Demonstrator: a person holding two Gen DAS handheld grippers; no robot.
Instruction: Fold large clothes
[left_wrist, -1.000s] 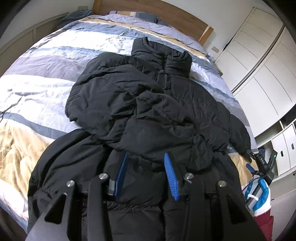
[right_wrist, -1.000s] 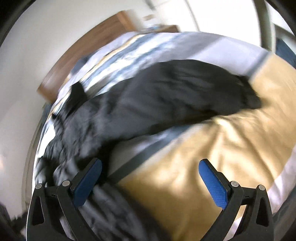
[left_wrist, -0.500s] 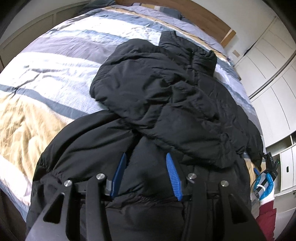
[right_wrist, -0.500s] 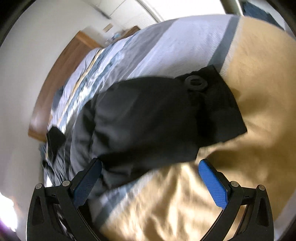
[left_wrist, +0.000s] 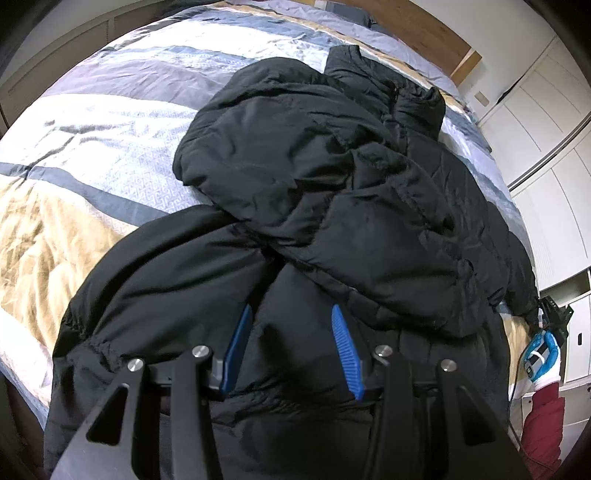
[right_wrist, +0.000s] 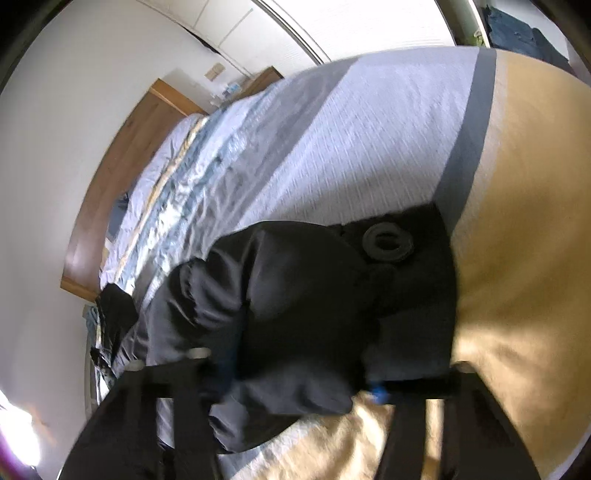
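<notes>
The left gripper (left_wrist: 291, 347) is held part-open over the black jacket (left_wrist: 332, 206), gripping nothing. The right gripper (right_wrist: 303, 373) is closing around the sleeve cuff (right_wrist: 388, 266); its grip cannot be confirmed. The jacket is spread on the bed (left_wrist: 92, 122). Full cuff thickness should be clamped before folding.

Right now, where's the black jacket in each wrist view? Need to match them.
Left wrist: the jacket fills the centre and bottom of the picture, its collar towards the top.
Right wrist: the jacket lies in the lower centre, blurred, a round patch near its upper right edge.
Shared landmark: the wooden headboard, at the top right in the left view and at the left in the right view.
</notes>
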